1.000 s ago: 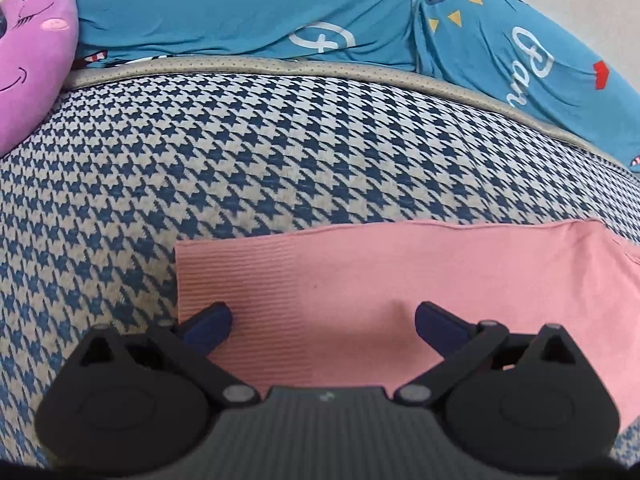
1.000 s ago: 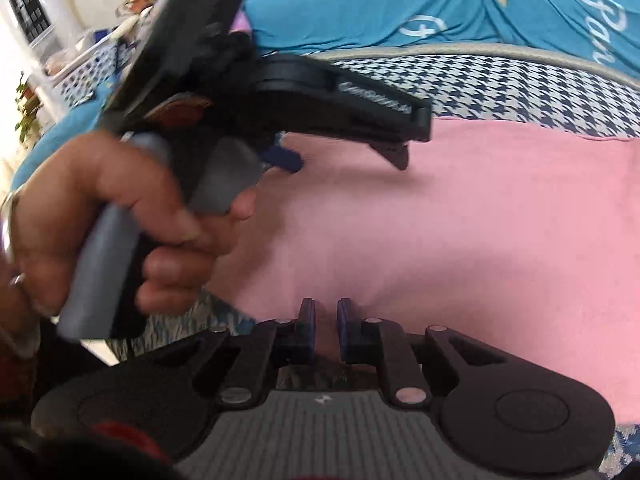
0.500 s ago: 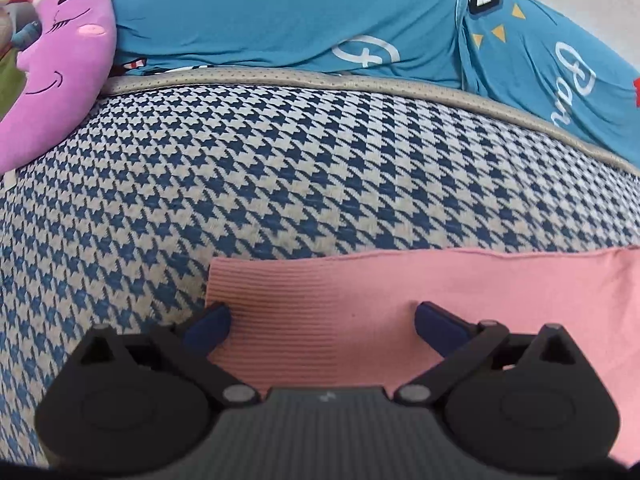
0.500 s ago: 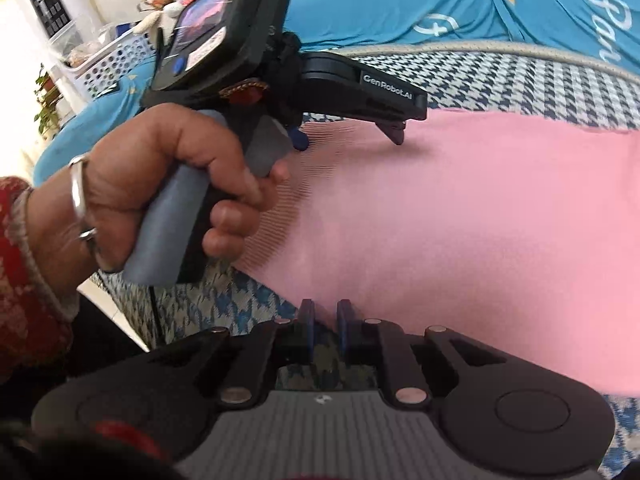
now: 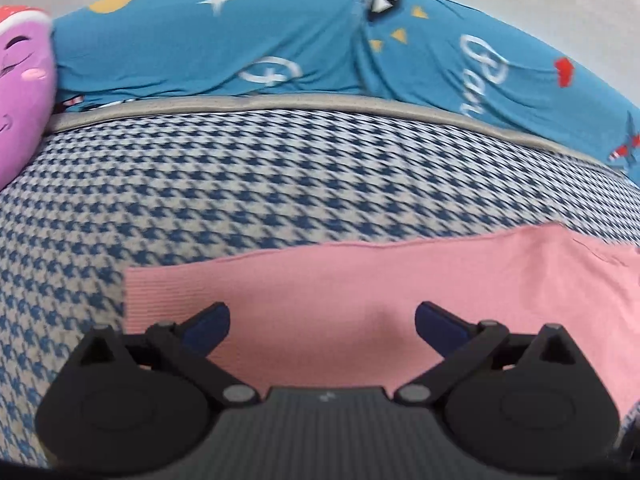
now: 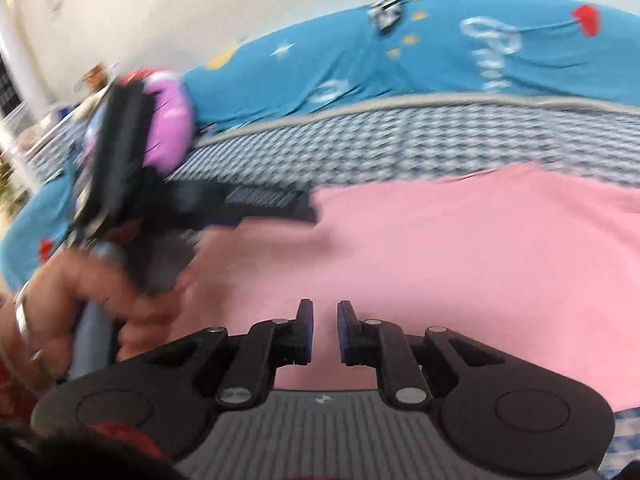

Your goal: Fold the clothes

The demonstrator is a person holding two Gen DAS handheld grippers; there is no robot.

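A pink ribbed garment (image 5: 360, 280) lies flat on a blue-and-white houndstooth cover (image 5: 240, 192). My left gripper (image 5: 322, 322) hovers open over its near left corner, with the blue pads wide apart and nothing between them. In the right wrist view the same pink garment (image 6: 460, 260) fills the middle. My right gripper (image 6: 325, 328) sits low over its near part, with the jaws drawn together to a narrow slit that holds nothing. The left gripper (image 6: 276, 216) shows there too, blurred, held by a hand (image 6: 100, 300) over the garment's left edge.
A purple plush cushion (image 5: 20, 100) lies at the far left. Teal printed bedding (image 5: 280, 40) runs along the back, behind a grey piped edge (image 5: 280, 102). A pale wall (image 6: 160, 20) rises beyond, with blurred clutter at the far left.
The left gripper has shifted right, so the garment's corner now sits further left in its view. The right gripper has moved forward from the garment's near edge to over the cloth. Neither gripper's opening changed.
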